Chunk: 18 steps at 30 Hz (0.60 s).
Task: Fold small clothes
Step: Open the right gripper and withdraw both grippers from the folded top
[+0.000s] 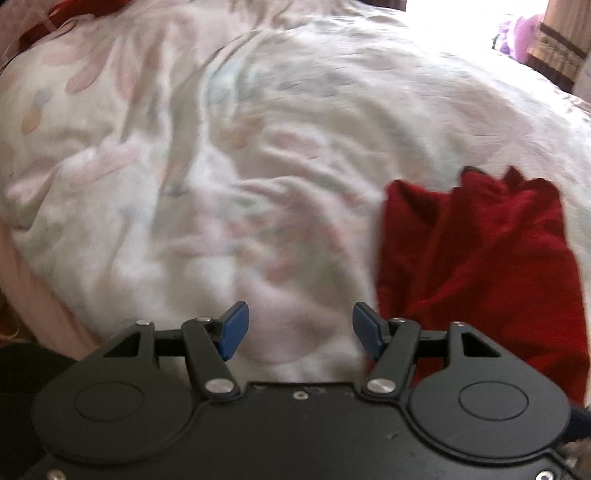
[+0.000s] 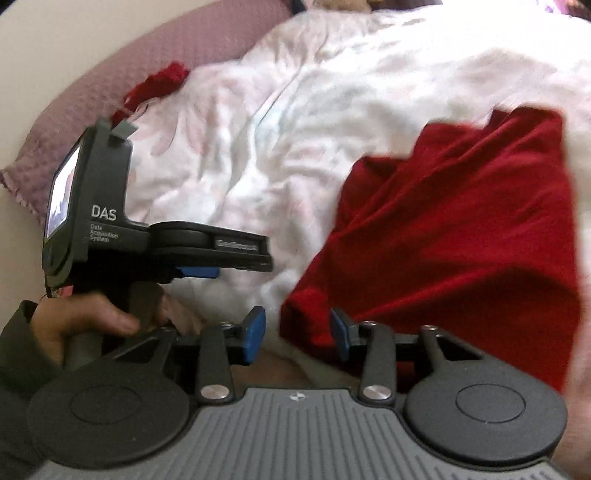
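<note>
A small red garment (image 1: 480,258) lies crumpled on a white floral quilt (image 1: 221,147), to the right of my left gripper (image 1: 301,330). That gripper is open, with only quilt showing between its blue pads. In the right wrist view the red garment (image 2: 443,240) fills the right half. My right gripper (image 2: 297,332) stands open at the garment's near left corner. The cloth's edge reaches in between the jaws and neither pad presses on it. A person's hand (image 2: 85,321) holds the left gripper's handle at the left of this view.
The quilt (image 2: 277,110) is rumpled all around the garment. A mauve pillow (image 2: 110,74) lies at the far left, with another red cloth (image 2: 159,85) beside it. A purple object (image 1: 524,33) sits by a curtain at the far right.
</note>
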Motion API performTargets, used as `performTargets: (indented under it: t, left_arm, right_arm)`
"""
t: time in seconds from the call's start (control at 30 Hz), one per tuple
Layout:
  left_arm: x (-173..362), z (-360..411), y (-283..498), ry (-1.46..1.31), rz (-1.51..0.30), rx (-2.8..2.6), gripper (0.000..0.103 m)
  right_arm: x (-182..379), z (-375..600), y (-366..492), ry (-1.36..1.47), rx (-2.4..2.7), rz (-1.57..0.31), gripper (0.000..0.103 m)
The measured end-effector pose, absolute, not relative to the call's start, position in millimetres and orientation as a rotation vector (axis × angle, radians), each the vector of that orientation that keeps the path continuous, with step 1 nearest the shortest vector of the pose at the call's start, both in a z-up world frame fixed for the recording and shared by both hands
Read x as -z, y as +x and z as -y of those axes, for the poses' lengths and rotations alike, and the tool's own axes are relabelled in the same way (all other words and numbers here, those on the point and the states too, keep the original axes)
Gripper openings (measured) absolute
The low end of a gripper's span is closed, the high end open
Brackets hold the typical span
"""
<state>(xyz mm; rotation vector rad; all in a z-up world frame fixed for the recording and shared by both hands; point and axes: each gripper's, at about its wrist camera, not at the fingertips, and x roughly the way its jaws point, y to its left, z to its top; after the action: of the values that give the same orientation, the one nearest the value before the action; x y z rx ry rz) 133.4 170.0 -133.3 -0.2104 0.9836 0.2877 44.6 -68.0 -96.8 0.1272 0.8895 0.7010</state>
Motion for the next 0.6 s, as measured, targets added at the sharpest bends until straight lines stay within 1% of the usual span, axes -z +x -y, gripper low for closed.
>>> performTargets:
  t: [0.1,0.2,0.27,0.4,0.53,0.57,0.6]
  left_arm:
    - [132.2,-150.8,145.1,-0.174,-0.996,-0.234,0.064]
    - [131.6,-131.5,160.5,-0.119,-1.007,-0.185,0.064]
    - [130.9,-120.6,173.0,-0.099,-1.008,-0.155,0.064]
    - [132.8,-100.4,202.0,-0.089,-1.029,-0.056,0.064]
    - [157.0,-77.6,232.0,-0.029,-1.086,-0.019,0.064]
    - [163.3,-74.8,232.6,-0.037,-1.077,0.003,0.058]
    - [166.4,-73.1,231.7,-0.038,-1.059,0.028,0.055]
  right_arm:
    - [80.4,87.6,43.2,0.078,-0.593,-0.861,0.048]
    - [71.9,100.5,46.5,-0.025,-0.45,-0.803,0.056]
    - [73.3,108.5,54.4,-0.075,-0.348,-0.779,0.056]
    - [80.5,127.5,68.0,-0.087,-0.237,-0.782,0.056]
    - [86.5,140.1,80.0,-0.132,-0.137,-0.776,0.056]
    - [88.2,143.5,83.0,-0.126,-0.13,-0.781,0.056]
    - [89.7,145.2,83.6,-0.115,-0.128,-0.788,0.056]
